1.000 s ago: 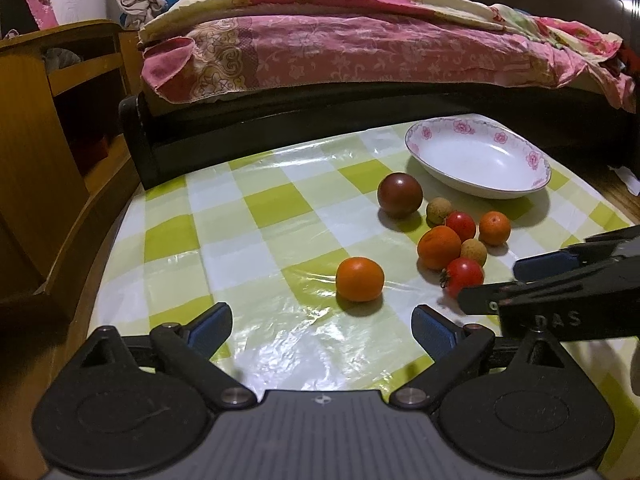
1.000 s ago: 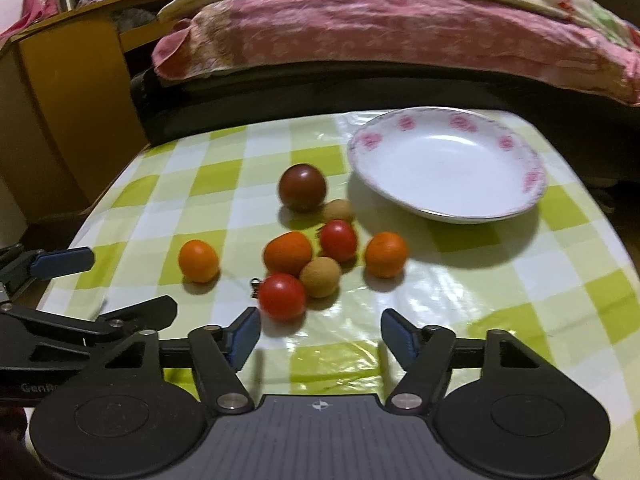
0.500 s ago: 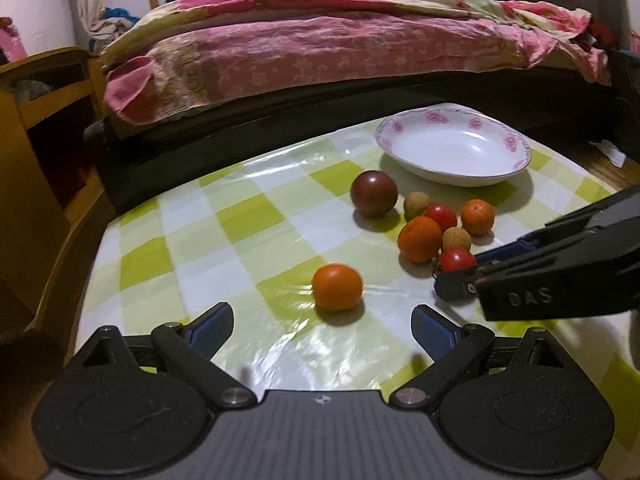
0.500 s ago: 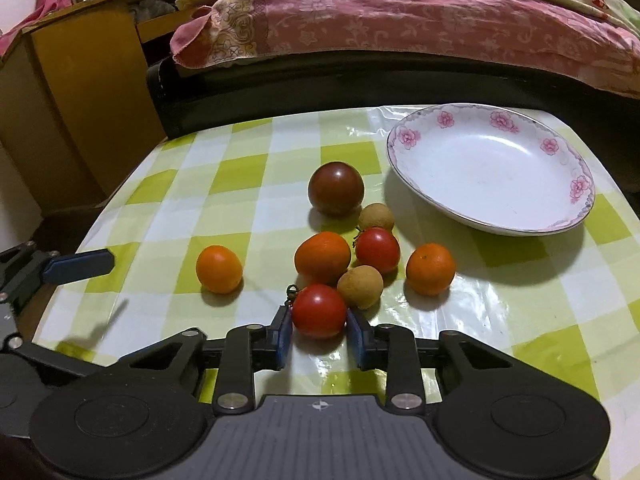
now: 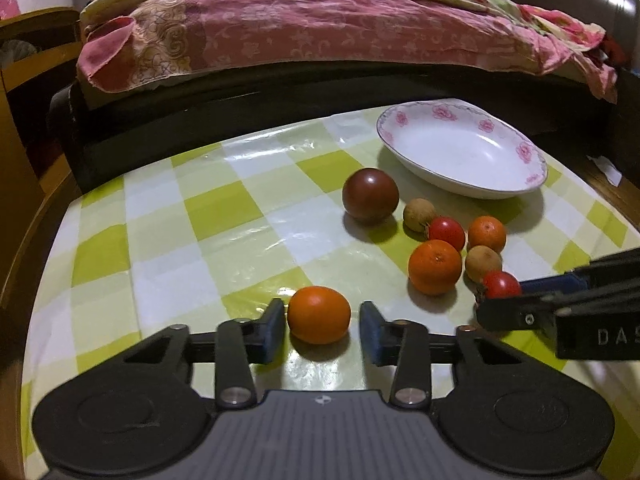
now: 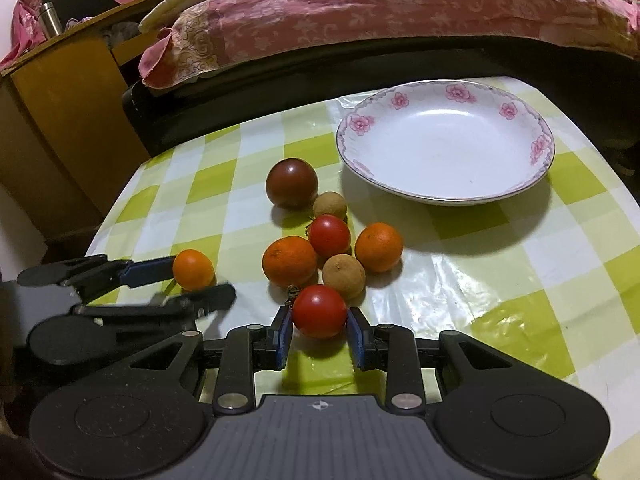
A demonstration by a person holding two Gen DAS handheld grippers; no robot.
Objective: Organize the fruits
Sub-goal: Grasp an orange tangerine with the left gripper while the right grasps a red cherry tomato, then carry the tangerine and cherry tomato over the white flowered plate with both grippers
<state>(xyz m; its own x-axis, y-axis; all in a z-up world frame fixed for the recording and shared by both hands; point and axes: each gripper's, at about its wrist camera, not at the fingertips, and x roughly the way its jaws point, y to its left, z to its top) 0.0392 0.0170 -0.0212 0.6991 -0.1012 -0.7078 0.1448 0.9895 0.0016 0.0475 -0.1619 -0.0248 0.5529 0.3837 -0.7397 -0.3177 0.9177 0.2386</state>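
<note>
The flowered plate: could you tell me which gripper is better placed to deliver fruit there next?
Right. The right gripper has just closed its jaws onto the red tomato, nearer the plate. The left gripper has just been closing its jaws around the orange, a gap showing.

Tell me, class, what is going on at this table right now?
A person works two hand-held grippers over a checked tablecloth strewn with small fruit. The right gripper is shut on a red tomato at the near edge of the pile. The left gripper has just been closing around a lone orange; a small gap still shows on one side. The flowered plate beyond has no fruit on it yet.
</note>
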